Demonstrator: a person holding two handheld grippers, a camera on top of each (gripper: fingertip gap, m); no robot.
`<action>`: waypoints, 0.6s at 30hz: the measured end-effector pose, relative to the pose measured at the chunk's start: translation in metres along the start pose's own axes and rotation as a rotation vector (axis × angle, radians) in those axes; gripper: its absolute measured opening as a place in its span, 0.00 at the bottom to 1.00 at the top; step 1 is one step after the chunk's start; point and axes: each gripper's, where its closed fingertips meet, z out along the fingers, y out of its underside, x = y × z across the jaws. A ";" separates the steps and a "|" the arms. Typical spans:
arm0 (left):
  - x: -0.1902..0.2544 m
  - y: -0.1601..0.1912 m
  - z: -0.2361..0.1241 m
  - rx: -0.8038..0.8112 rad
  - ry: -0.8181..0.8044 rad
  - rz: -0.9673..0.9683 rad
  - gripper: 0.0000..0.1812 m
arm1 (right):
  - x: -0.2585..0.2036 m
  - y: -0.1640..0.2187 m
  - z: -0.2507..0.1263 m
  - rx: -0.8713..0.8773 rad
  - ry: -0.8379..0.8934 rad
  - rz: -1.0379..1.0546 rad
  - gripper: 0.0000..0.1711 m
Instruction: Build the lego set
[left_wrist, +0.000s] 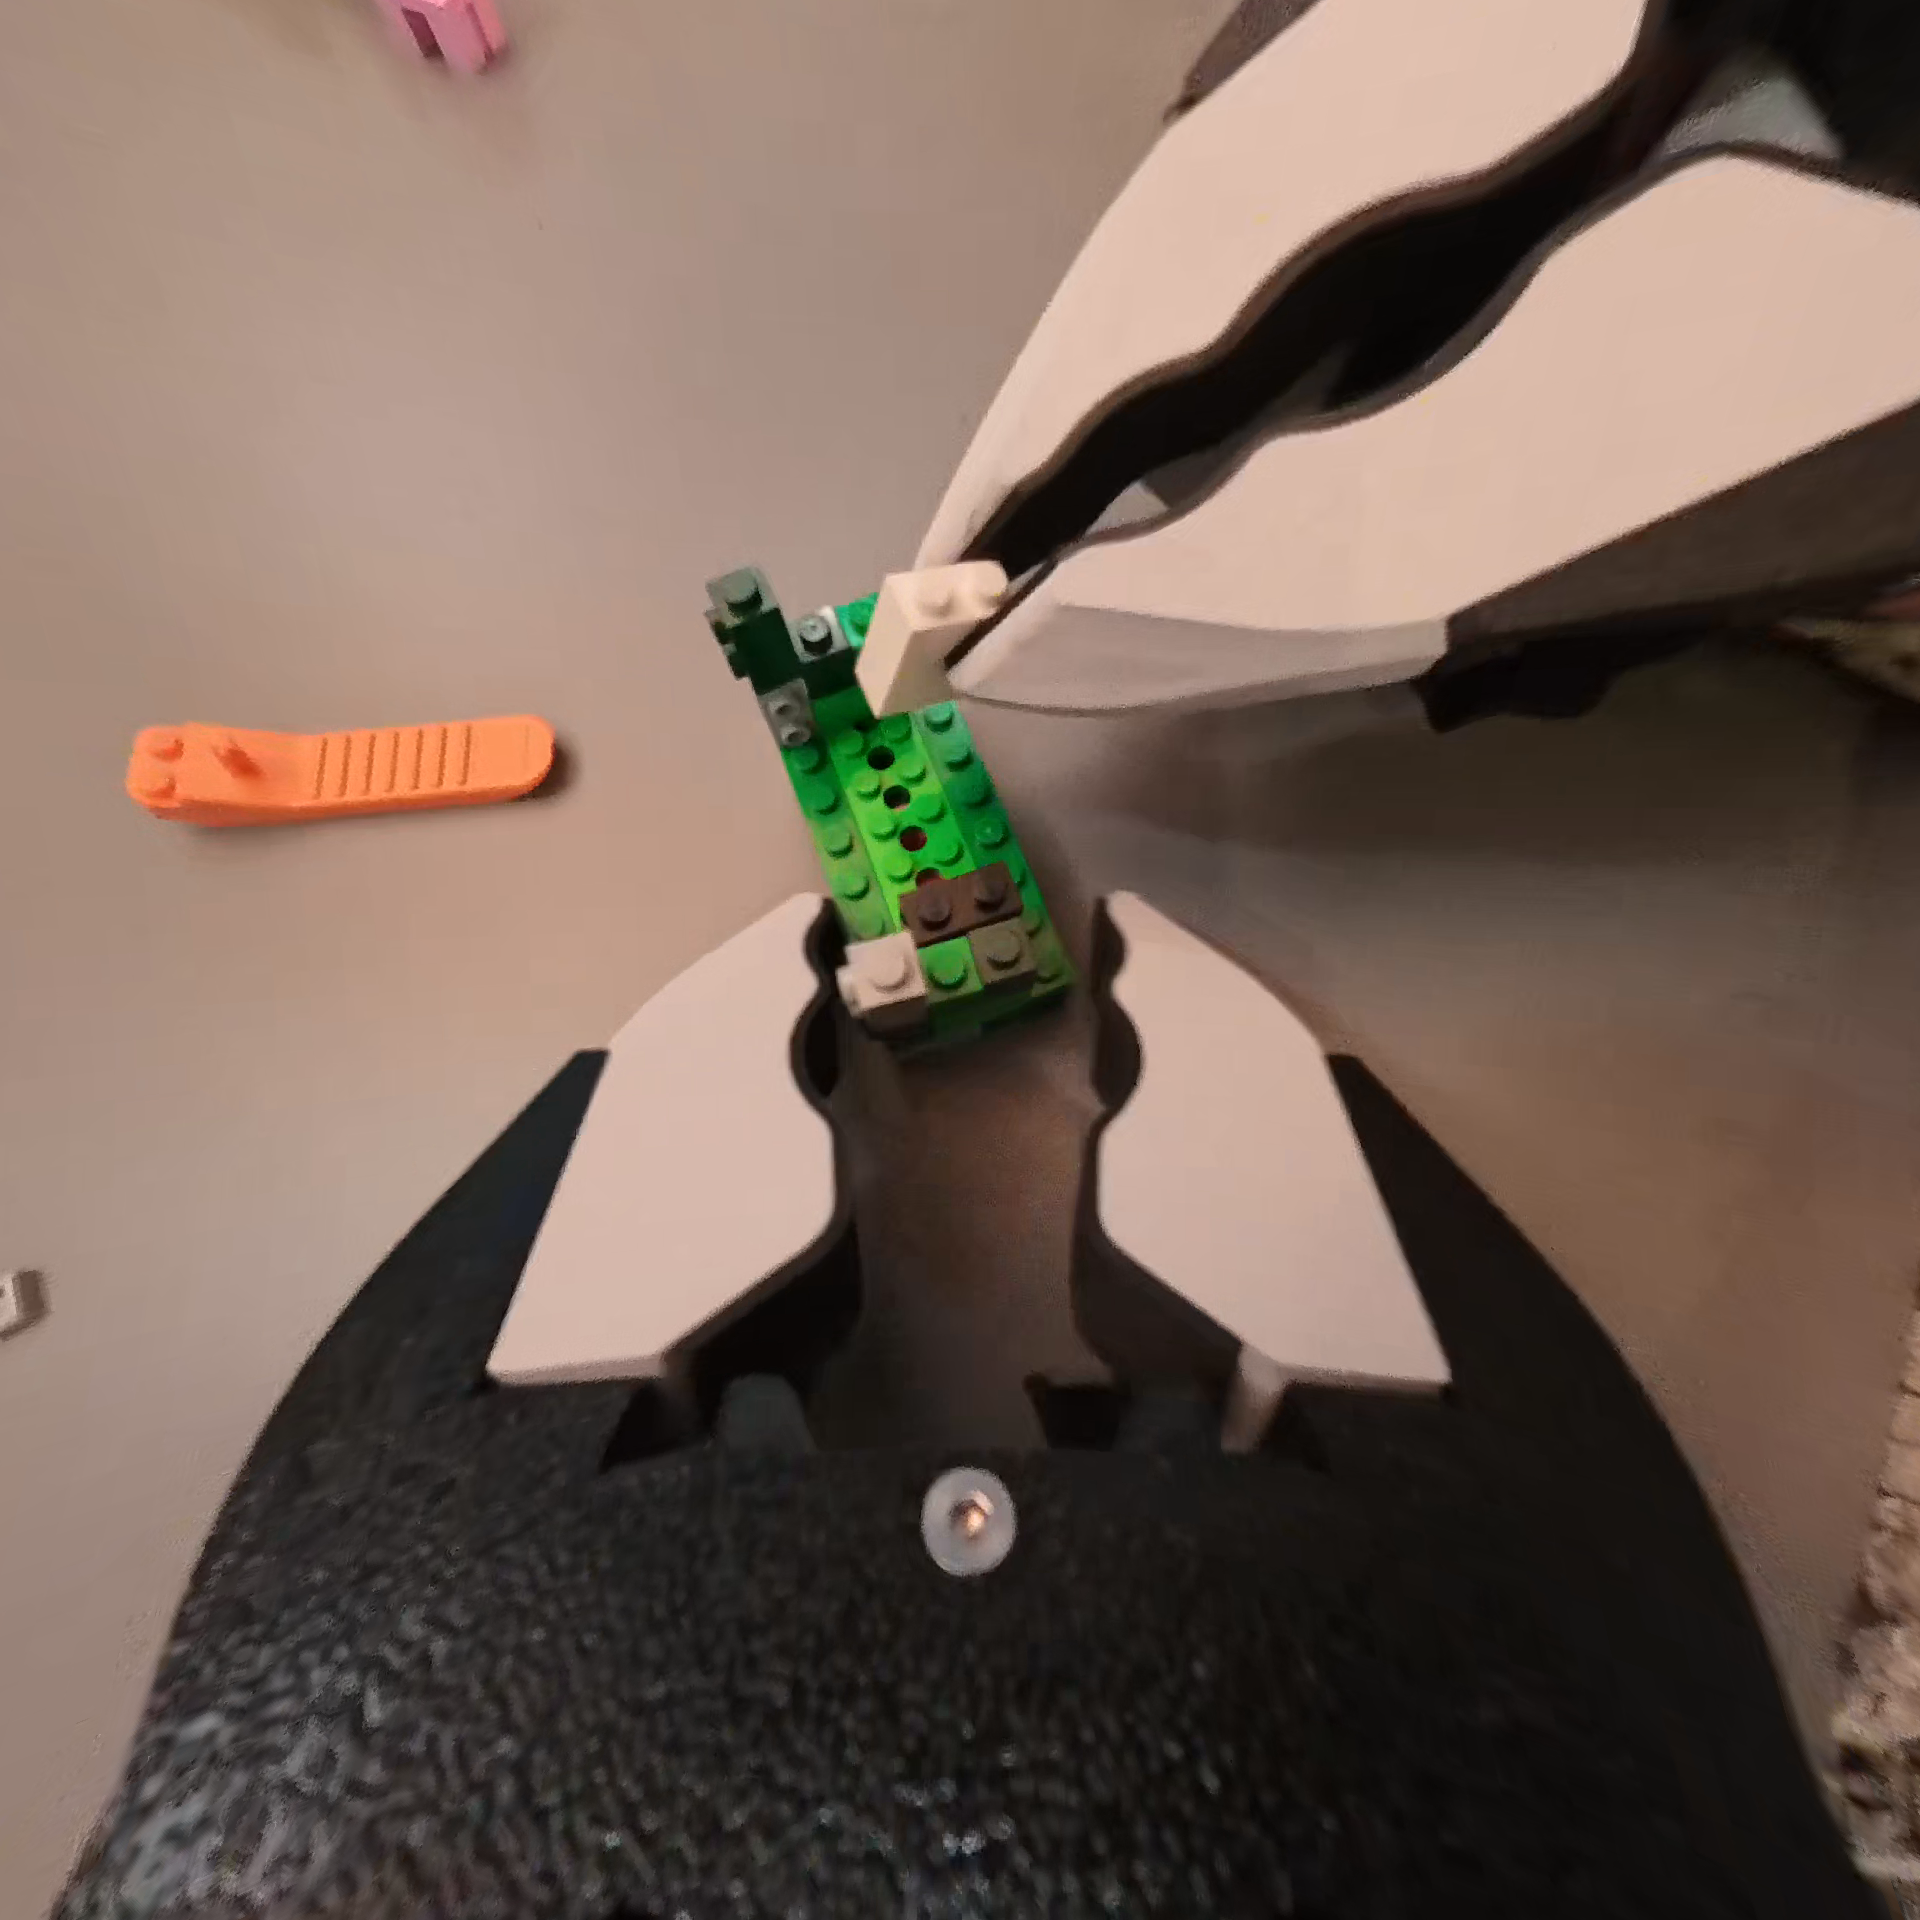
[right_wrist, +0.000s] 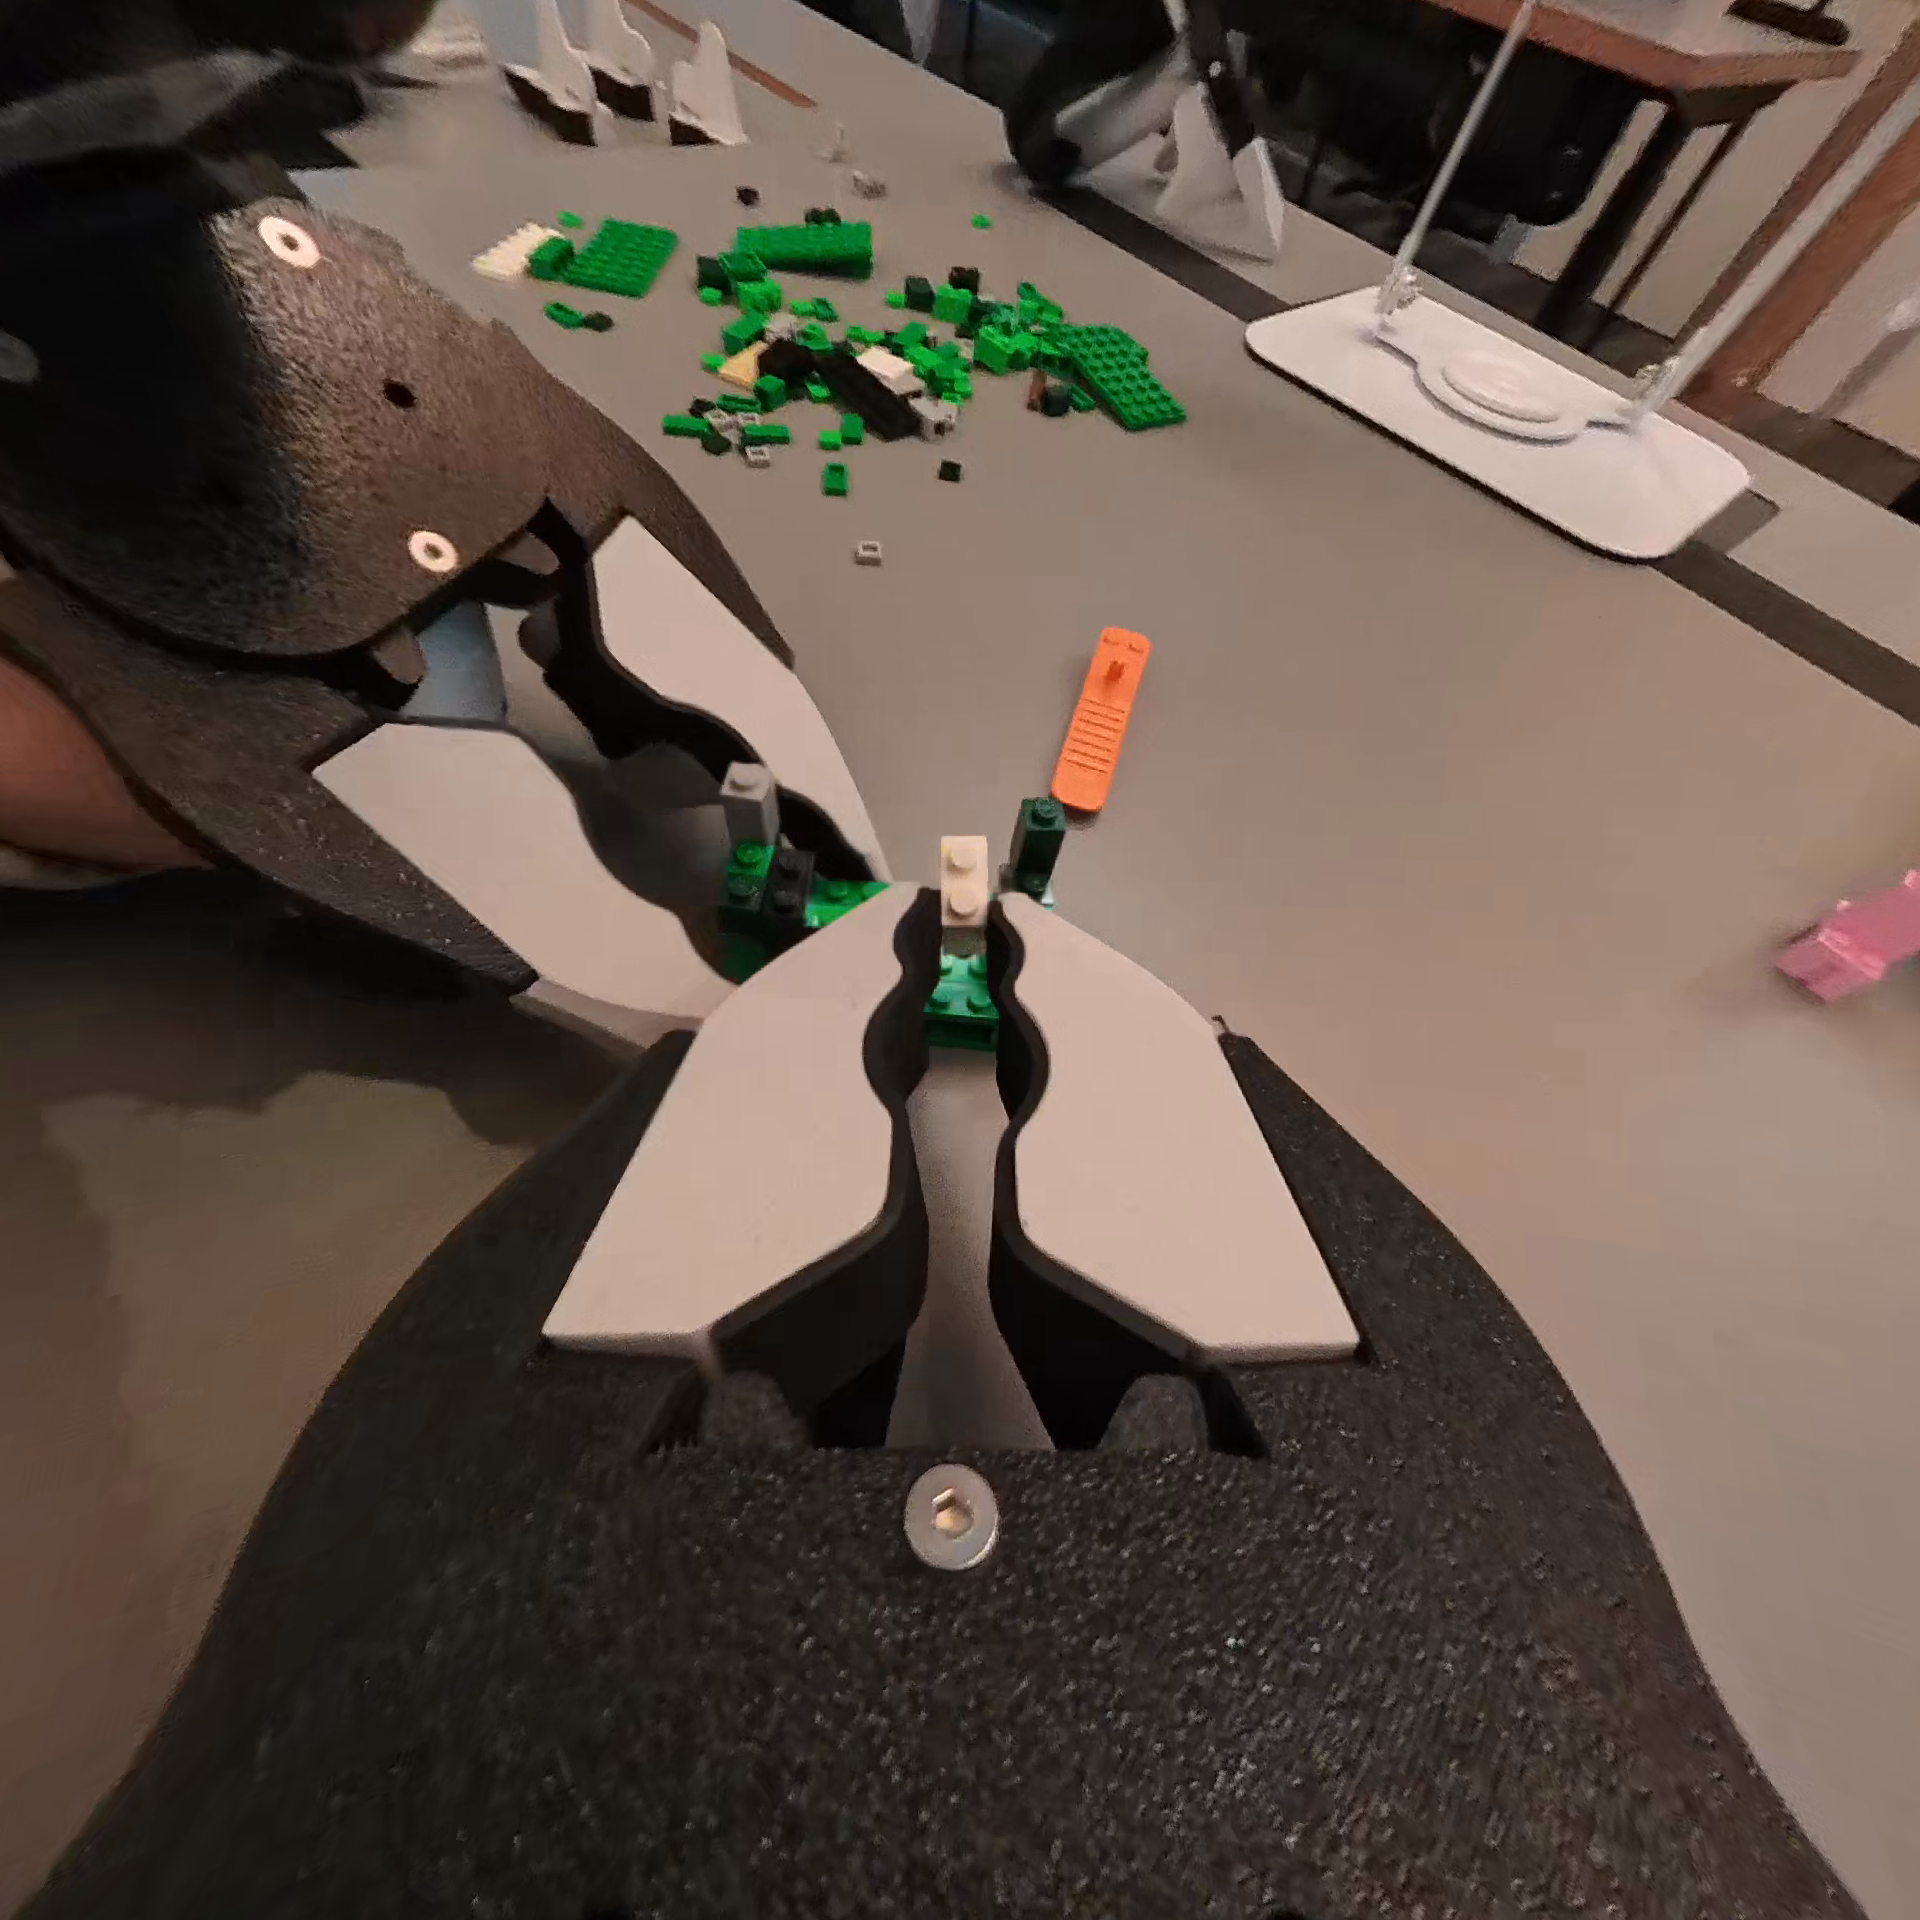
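White brick poised over the far end of the green build

The right gripper (right_wrist: 961, 909) is clamped on a small white brick (right_wrist: 962, 878), studs up, long axis running out along its fingers; the brick hangs just above the far end of the green build (left_wrist: 920, 831), beside its dark green tower (left_wrist: 753, 629). The left gripper (left_wrist: 961, 935) has its jaws apart, straddling the build's near end, one finger touching the grey corner brick (left_wrist: 883, 987). The build's long axis runs away from the left jaws. An orange brick separator (left_wrist: 338, 769) lies well to their left.
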 end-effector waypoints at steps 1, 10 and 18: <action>-0.001 -0.001 0.001 0.003 -0.014 0.005 0.23 | 0.002 0.000 -0.001 0.000 0.028 0.001 0.05; -0.004 -0.004 0.002 0.011 -0.080 0.034 0.22 | 0.007 0.012 0.006 -0.101 0.092 -0.006 0.05; -0.003 -0.002 -0.002 -0.111 -0.031 -0.010 0.22 | 0.005 0.010 0.009 -0.109 0.129 -0.043 0.05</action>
